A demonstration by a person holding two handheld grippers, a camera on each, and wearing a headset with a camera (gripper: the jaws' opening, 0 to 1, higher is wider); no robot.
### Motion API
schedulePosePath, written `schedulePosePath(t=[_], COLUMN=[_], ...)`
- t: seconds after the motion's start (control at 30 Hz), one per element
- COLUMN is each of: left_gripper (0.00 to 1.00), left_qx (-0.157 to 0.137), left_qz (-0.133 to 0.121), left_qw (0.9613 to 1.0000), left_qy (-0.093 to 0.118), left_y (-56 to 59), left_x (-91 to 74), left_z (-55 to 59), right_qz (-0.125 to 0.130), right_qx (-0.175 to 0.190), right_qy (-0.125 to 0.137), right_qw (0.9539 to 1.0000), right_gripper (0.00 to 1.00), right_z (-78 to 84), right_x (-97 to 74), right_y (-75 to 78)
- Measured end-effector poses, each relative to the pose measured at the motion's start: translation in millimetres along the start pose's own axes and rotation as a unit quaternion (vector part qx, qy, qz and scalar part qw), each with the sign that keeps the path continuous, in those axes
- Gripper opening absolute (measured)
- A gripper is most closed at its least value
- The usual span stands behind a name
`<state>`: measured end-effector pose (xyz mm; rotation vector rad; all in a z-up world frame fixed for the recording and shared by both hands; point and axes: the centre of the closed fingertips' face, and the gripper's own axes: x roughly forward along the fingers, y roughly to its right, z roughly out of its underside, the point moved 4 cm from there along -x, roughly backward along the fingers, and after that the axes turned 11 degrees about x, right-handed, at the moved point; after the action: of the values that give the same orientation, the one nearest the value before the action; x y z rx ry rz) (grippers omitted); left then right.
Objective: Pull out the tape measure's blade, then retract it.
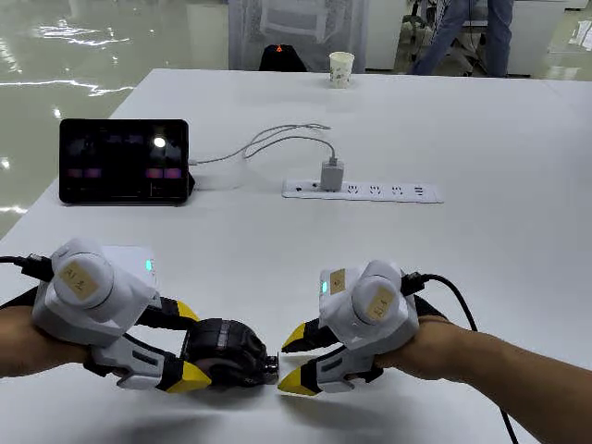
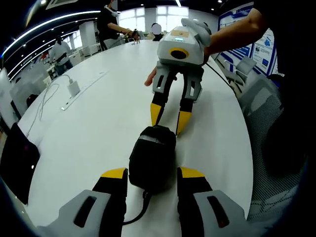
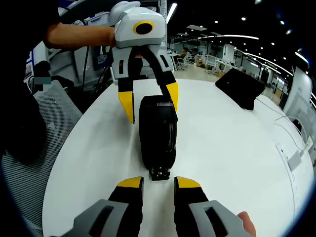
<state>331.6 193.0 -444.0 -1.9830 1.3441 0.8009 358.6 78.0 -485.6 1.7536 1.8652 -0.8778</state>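
Presently the tape measure (image 1: 227,350) lay on the white tabletop (image 1: 481,139) near its front edge, the left gripper (image 1: 188,342) clamped on its black case, one jaw on each flank. Right gripper (image 3: 159,183) faced it, jaws slightly apart; blade hook (image 3: 159,173) sat just ahead of the tips, not yet between them. Judged step: take the hook. Advice: ease the right jaws forward until the hook lies between them, close squarely on it, then draw straight away along the blade's line while the left keeps the case pinned. Paper cup (image 1: 341,67) stood upright at the far edge; contents could not be told
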Motion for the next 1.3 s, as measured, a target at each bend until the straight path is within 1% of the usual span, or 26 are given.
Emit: schedulePosePath(t=[0.07,0.3,0.4,0.47,0.53,0.8,1.3], left_gripper=[0.32,0.28,0.26,0.26,0.26,0.25,0.24], left_qx=[0.002,0.014,0.02,0.023,0.029,0.031,0.026], left_qz=[0.003,0.013,0.013,0.015,0.016,0.018,0.018], left_qw=[1.0,0.9998,0.9996,0.9995,0.9993,0.9993,0.9995], left_qy=[-0.003,-0.01,-0.014,-0.014,-0.017,-0.009,-0.004], left_y=[-1.8,-5.4,-6.3,-5.8,-7.5,-11.9,-11.7], left_x=[0.2,1.9,3.7,4.9,6.7,8.6,9.1], left_z=[1.0,3.1,3.2,2.7,4.9,9.5,10.6], right_qz=[-0.001,-0.006,-0.01,-0.011,-0.011,-0.014,-0.014], right_qx=[0.0,-0.004,-0.006,-0.007,-0.007,0.001,-0.002], right_qy=[0.0,-0.005,-0.007,-0.01,-0.011,-0.01,-0.012], right_qw=[1.0,1.0,0.9999,0.9999,0.9999,0.9999,0.9998], right_gripper=[0.21,0.18,0.16,0.15,0.14,0.12,0.09], right_z=[-1.1,-4.4,-4.9,-4.5,-4.9,-5.0,-4.6], right_x=[1.7,9.1,11.6,13.5,14.5,14.7,13.5], right_y=[0.5,0.7,0.3,0.0,0.4,1.3,1.4])
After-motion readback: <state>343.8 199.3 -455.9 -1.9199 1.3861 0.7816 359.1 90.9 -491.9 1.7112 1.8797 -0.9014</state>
